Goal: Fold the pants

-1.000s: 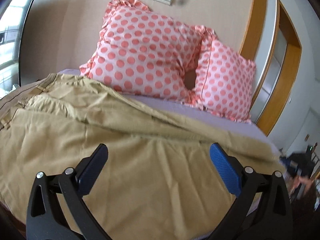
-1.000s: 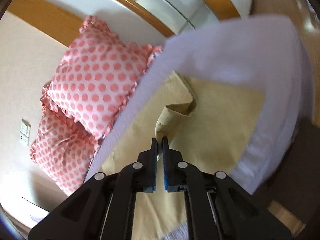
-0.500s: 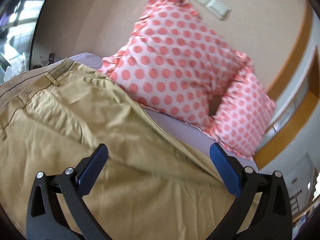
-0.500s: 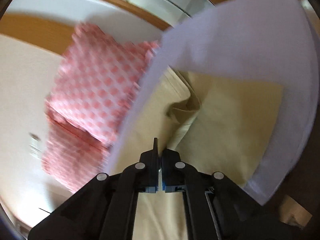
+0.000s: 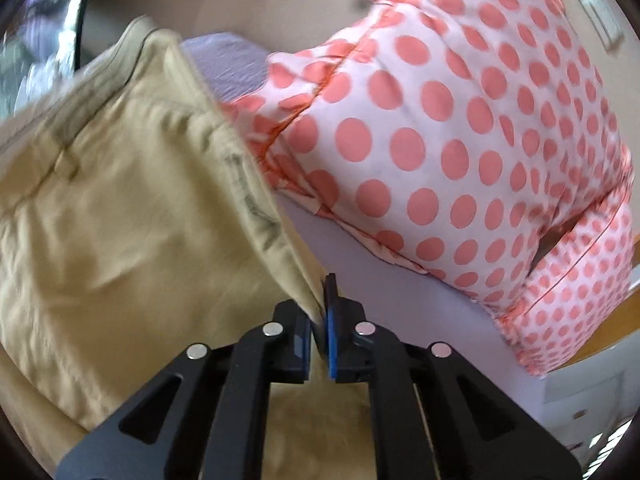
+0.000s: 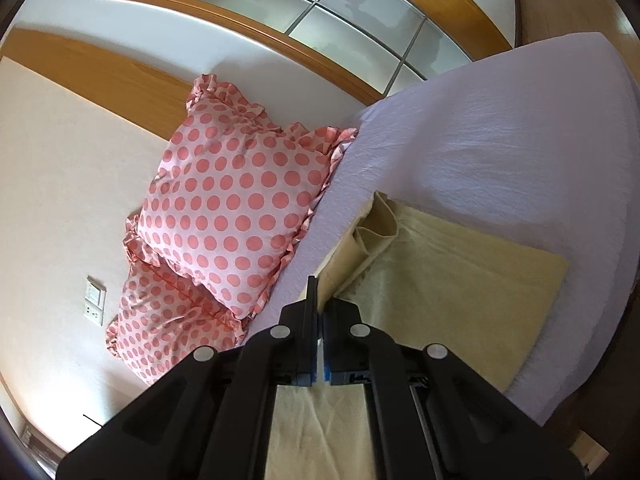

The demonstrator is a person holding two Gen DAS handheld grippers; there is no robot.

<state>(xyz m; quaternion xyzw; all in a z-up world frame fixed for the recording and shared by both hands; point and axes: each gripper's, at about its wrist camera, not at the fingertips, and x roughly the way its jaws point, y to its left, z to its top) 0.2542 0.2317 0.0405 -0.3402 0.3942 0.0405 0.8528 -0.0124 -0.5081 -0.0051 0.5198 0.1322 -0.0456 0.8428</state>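
Note:
The khaki pants (image 5: 120, 216) lie spread on a bed with a lilac sheet (image 5: 360, 264). In the left wrist view the waistband end is at upper left, and my left gripper (image 5: 320, 300) is shut on the pants' far edge, the cloth pinched between its blue pads. In the right wrist view the pants (image 6: 448, 280) show a leg hem end with a turned-up fold, and my right gripper (image 6: 320, 300) is shut on that edge of the cloth.
Two pink polka-dot pillows (image 5: 460, 140) lean on the wall along the far side of the bed, also in the right wrist view (image 6: 232, 208). The sheet's rounded edge (image 6: 600, 240) drops off at right. A wooden-framed glass panel (image 6: 320, 12) stands beyond.
My left gripper went from wide open above the pants to shut on their far edge, close to the pillows. My right gripper stayed shut on the hem and shifted slightly.

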